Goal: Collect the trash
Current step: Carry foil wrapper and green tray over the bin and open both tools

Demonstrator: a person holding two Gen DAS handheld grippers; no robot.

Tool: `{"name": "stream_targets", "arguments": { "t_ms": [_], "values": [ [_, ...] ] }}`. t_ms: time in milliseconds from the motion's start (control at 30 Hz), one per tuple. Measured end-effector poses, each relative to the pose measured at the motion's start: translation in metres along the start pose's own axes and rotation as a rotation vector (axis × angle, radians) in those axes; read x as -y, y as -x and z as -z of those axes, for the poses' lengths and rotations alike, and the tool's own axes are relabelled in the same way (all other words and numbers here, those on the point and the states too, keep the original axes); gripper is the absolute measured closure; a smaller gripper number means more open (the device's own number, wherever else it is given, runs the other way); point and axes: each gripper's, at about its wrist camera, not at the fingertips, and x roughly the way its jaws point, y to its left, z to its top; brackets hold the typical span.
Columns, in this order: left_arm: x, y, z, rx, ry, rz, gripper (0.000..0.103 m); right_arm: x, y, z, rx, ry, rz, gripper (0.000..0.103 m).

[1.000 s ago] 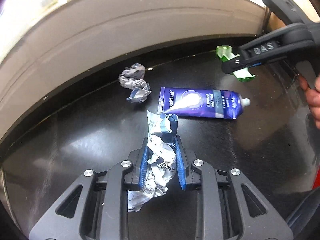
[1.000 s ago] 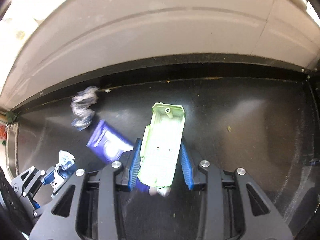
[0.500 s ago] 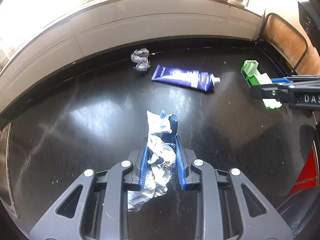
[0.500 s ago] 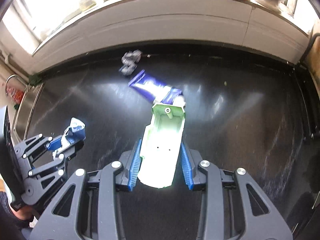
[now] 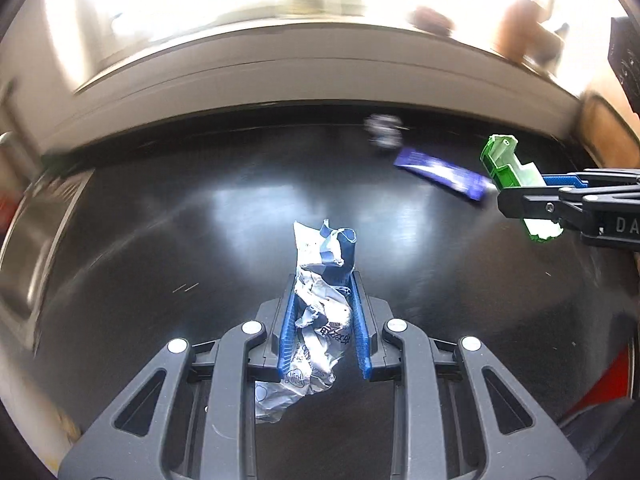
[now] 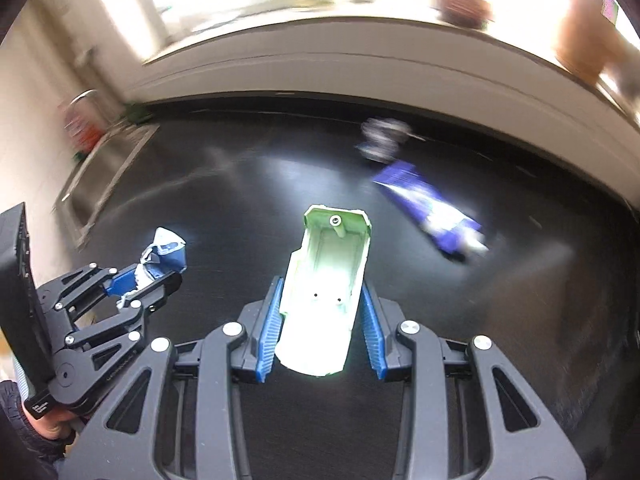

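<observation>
A glossy black bench runs below a pale upstand and a bright window sill, with a steel sink let into its left end. The left gripper hangs above the bench, its blue pads pressed onto a crumpled silver-and-blue wrapper that sticks up past the fingertips. The right gripper is clamped on a pale green plastic piece, open side up, also clear of the surface. Near the bench's back edge, toward the right, lie a blurred crumpled foil wad and, just in front of it, a purple tube set at a slant.
</observation>
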Motion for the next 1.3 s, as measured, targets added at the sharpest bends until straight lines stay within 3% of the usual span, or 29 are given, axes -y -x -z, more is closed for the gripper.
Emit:
{"name": "stream_targets", "arguments": {
  "t_ms": [167,267,467,567,700,833,1067,1233,1267,1300],
  "values": [
    [-0.075,0.039,0.048,0.012,0.220,-0.153,0.079,-0.103,-0.030,-0.015,-0.056,0.236,-0.176,0.066],
    [-0.121,0.067,0.094,0.006,0.365,-0.272,0.079,-0.173,-0.048,-0.011,-0.106,0.389,-0.282,0.066],
    [-0.195,0.111,0.204,-0.058,0.681,-0.456,0.079,-0.313,-0.087,0.027,-0.271,0.676,-0.478,0.066],
    [-0.219,0.122,0.248,-0.088,0.817,-0.501,0.079,-0.368,-0.101,0.051,-0.338,0.786,-0.548,0.066],
    [-0.250,0.129,0.305,-0.091,1.012,-0.510,0.079,-0.433,-0.128,0.080,-0.441,0.886,-0.612,0.066],
    [-0.274,0.118,0.344,-0.042,1.143,-0.498,0.078,-0.485,-0.165,0.102,-0.496,0.962,-0.605,0.065],
    [-0.312,0.075,0.369,-0.047,1.210,-0.463,0.078,-0.535,-0.216,0.116,-0.548,1.024,-0.569,0.065],
    [-0.329,0.060,0.378,-0.046,1.224,-0.432,0.078,-0.550,-0.232,0.117,-0.549,1.040,-0.560,0.065],
    [-0.330,0.059,0.379,-0.047,1.227,-0.425,0.076,-0.552,-0.234,0.116,-0.547,1.038,-0.561,0.065],
    [-0.332,0.057,0.381,-0.048,1.229,-0.415,0.066,-0.553,-0.235,0.116,-0.547,1.039,-0.562,0.061]
  ]
}}
